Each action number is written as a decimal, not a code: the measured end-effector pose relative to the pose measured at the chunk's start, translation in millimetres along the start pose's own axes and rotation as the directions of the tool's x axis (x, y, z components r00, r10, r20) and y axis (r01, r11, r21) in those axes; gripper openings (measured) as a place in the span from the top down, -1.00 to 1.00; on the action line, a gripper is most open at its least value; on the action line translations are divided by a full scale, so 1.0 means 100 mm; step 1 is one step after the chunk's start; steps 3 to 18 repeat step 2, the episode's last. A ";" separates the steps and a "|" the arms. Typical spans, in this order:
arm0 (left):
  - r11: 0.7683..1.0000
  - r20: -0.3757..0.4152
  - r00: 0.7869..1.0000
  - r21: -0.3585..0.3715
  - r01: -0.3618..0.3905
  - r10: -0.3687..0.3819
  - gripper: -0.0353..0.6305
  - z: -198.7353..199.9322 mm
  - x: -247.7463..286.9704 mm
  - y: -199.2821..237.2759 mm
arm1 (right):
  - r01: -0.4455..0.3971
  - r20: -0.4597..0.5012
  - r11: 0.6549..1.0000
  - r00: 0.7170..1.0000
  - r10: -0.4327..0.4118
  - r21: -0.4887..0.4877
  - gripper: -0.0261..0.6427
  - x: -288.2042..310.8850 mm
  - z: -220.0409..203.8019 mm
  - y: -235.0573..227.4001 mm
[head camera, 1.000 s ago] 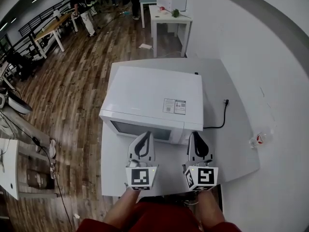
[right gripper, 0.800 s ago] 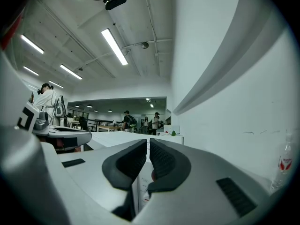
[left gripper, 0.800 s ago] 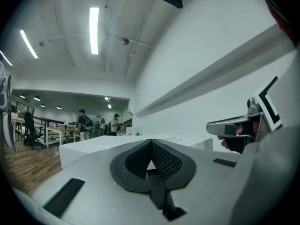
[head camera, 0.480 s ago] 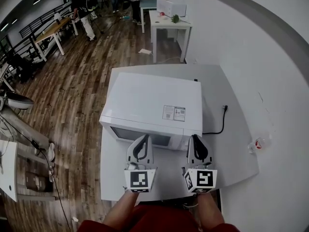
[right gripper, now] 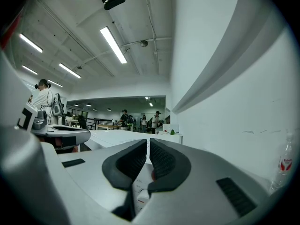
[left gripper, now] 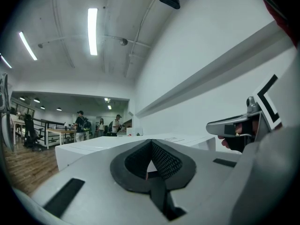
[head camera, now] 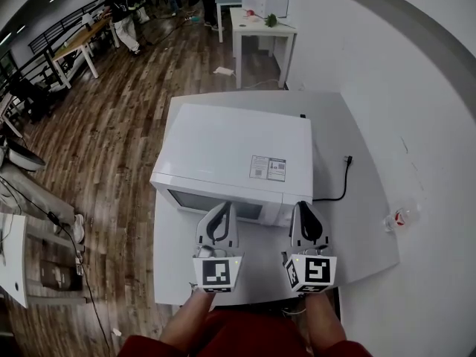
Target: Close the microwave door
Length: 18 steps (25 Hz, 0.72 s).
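Observation:
A white microwave (head camera: 238, 151) stands on a white table (head camera: 357, 229); its door (head camera: 216, 201) with the dark window lies flush against the front. Both grippers point level at that front. My left gripper (head camera: 222, 210) sits just before the door window, its jaws shut with nothing between them; in the left gripper view (left gripper: 151, 146) the pads meet. My right gripper (head camera: 303, 208) hovers before the microwave's right end, and in the right gripper view (right gripper: 149, 149) its pads are together and hold nothing. Whether either tip touches the microwave is hidden.
A black power cable (head camera: 338, 188) runs from the microwave's right side across the table. A plastic bottle (head camera: 396, 216) lies at the table's right edge against the white wall. Wooden floor lies to the left; another white table (head camera: 260, 24) and people (head camera: 119, 10) are far behind.
The head view sways slightly. Both grippers stay in the same place in front of the microwave, and the door looks the same.

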<state>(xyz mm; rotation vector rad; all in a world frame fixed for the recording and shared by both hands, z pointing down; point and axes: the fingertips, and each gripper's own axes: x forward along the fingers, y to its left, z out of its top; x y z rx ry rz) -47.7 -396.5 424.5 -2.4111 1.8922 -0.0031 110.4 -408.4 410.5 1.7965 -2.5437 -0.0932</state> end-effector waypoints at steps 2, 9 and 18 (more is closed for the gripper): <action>1.000 0.001 1.000 0.002 -0.001 0.001 0.82 0.00 0.02 -0.01 | 0.000 0.000 1.000 1.000 0.000 0.001 0.81 0.01 -0.01 -0.02; 1.000 0.001 1.000 0.002 -0.001 0.001 0.82 0.00 0.02 -0.01 | 0.000 0.000 1.000 1.000 0.000 0.001 0.81 0.01 -0.01 -0.02; 1.000 0.001 1.000 0.002 -0.001 0.001 0.82 0.00 0.02 -0.01 | 0.000 0.000 1.000 1.000 0.000 0.001 0.81 0.01 -0.01 -0.02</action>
